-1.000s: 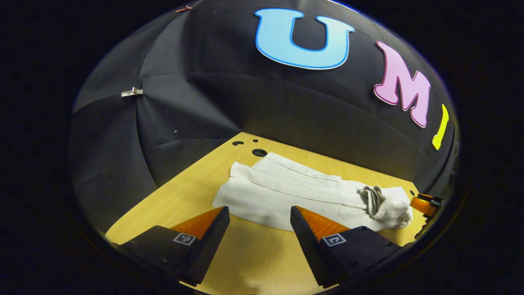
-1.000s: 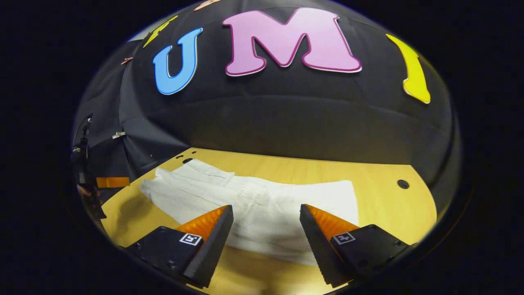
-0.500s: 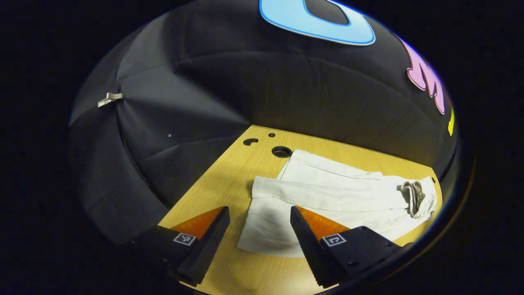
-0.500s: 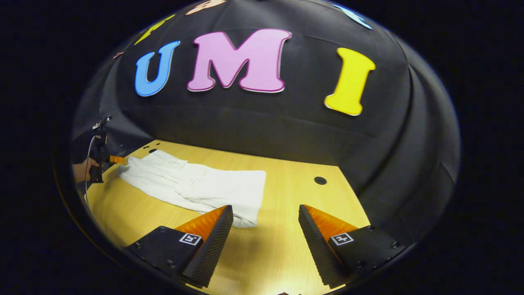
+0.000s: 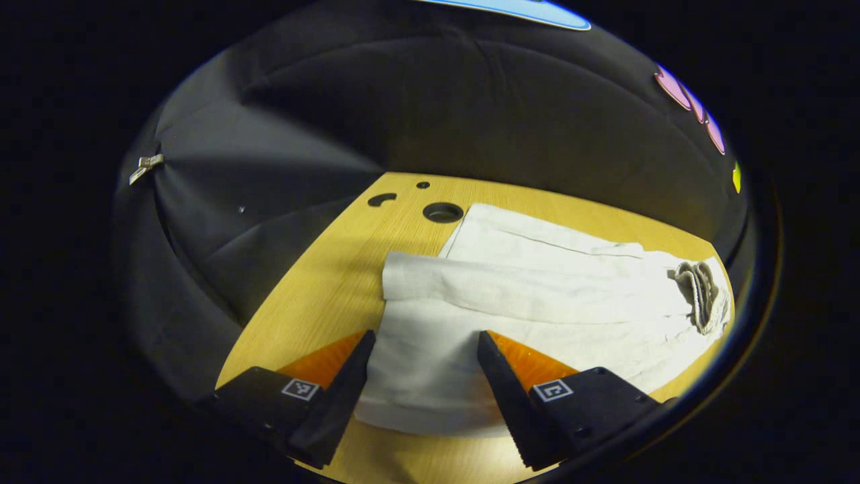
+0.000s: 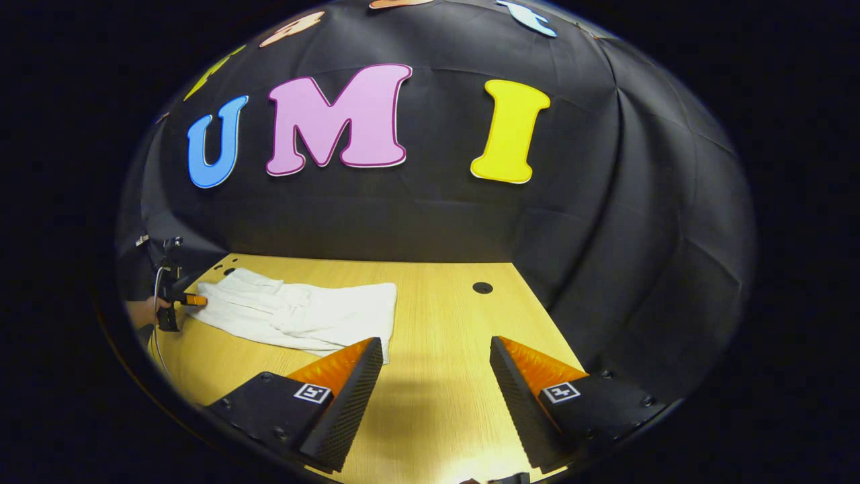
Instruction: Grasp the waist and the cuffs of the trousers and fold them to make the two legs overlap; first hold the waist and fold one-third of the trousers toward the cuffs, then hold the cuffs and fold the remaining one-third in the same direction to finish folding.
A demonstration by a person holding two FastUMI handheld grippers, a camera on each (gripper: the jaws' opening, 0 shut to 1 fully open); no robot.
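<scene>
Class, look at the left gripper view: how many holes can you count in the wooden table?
3. All sit at the table's far corner: a curved slot on the left, a small round hole behind, and a larger round hole beside the trousers. The trousers may hide others.

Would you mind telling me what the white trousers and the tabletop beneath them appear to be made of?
The white trousers look like soft woven cloth, perhaps cotton or linen: matte, creased, limp at the folds. The yellow tabletop looks like light wood or wood-grain laminate: fine straight grain, smooth, with drilled round holes.
</scene>
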